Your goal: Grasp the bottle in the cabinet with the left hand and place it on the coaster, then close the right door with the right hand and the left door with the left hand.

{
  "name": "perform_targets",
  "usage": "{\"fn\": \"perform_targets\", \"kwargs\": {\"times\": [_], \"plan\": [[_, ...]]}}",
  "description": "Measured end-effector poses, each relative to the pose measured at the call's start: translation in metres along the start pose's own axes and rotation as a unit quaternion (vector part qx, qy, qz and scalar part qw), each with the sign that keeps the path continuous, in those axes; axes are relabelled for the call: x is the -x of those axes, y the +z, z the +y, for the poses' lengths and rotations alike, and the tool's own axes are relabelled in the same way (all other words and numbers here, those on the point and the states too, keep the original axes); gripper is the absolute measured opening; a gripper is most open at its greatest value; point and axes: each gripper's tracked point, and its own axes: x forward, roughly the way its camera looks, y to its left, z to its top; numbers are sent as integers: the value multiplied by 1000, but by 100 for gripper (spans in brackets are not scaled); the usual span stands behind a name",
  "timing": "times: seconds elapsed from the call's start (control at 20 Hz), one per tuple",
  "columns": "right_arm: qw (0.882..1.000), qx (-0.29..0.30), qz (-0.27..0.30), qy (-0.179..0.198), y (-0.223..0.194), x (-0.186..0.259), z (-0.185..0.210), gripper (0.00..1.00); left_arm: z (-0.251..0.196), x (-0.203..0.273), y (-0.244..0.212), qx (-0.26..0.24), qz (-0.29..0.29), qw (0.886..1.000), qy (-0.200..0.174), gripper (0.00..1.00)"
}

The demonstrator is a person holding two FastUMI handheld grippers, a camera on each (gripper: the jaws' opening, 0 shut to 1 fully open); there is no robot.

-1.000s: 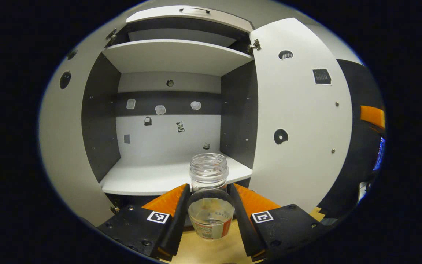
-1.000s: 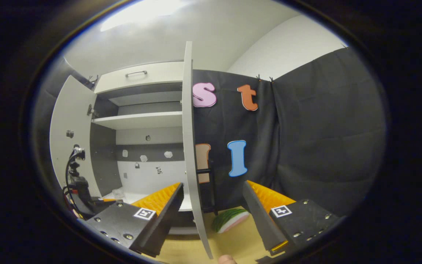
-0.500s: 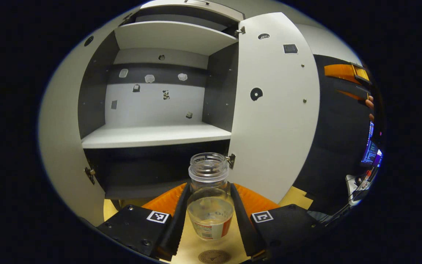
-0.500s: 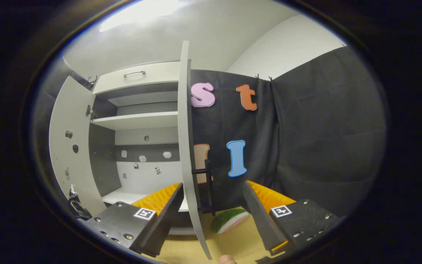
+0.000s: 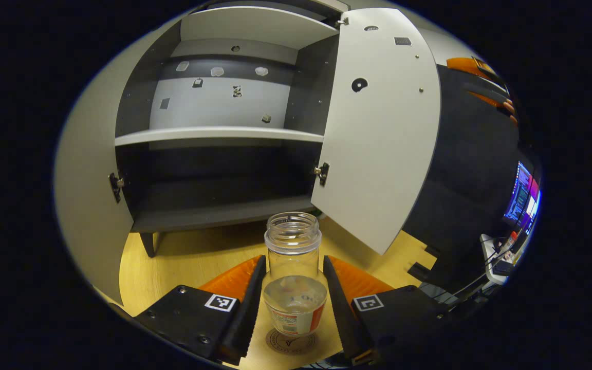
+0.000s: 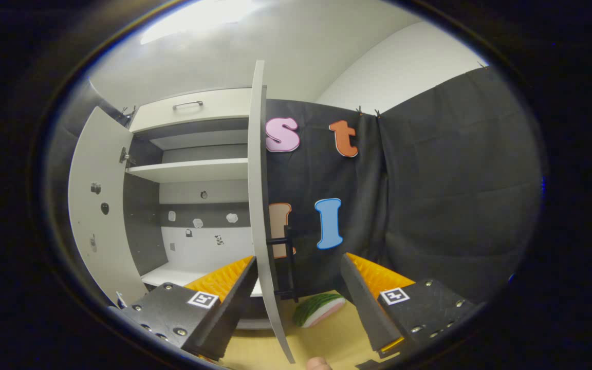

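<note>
A clear lidless bottle [image 5: 294,277] with a red-and-white label stands upright between the fingers of my left gripper [image 5: 292,303], which is shut on it. The bottle hangs just above a round brown coaster [image 5: 291,341] on the wooden table. Behind it the cabinet [image 5: 214,134] stands with both doors swung out; its right door [image 5: 378,128] hangs at the right. In the right gripper view my right gripper [image 6: 296,303] is open, and the right door's edge [image 6: 260,216] with its black handle [image 6: 288,264] runs upright between its fingers, touching neither.
The left door [image 6: 93,205] stands open at the left. A watermelon-slice toy [image 6: 319,310] lies on the table past the right door. A lit screen [image 5: 522,195] and cables sit at the far right. Bare wooden tabletop [image 5: 188,257] lies before the cabinet.
My left gripper has carried the bottle out of the cabinet and down toward the table, and the coaster has come into view beneath it. The right gripper has barely moved.
</note>
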Motion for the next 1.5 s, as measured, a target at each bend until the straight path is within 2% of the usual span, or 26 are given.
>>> {"fn": "perform_targets", "kwargs": {"times": [0.3, 0.75, 0.85, 1.2, 1.25, 1.35, 1.4, 1.45, 1.5], "plan": [[1000, 3, 2, 2, 1, 9, 0, 98, 2, -1, -46, 4, 33, 999, 14, 68], [1000, 11, 2, 3, 3, 12, -2, 98, 12, -6, -74, 19, 31, 998, 43, 70], [1000, 14, 5, 5, 1, 10, -1, 98, 12, -5, -71, 22, 20, 999, 45, 71], [1000, 15, 13, 15, -6, 3, 6, 99, 4, 1, -75, 3, 38, 998, 41, 76], [1000, 15, 14, 16, -7, 2, 7, 99, 2, 4, -74, 2, 34, 999, 41, 80], [1000, 13, 14, 18, -8, 1, 9, 99, -3, 9, -69, 6, 27, 999, 38, 74], [1000, 13, 15, 19, -9, 1, 10, 98, -6, 9, -67, 6, 26, 999, 36, 74], [1000, 13, 15, 20, -9, 0, 11, 98, -8, 11, -65, 5, 26, 999, 36, 82], [1000, 14, 15, 21, -10, -1, 11, 98, -10, 12, -63, 3, 26, 999, 35, 78]]}}
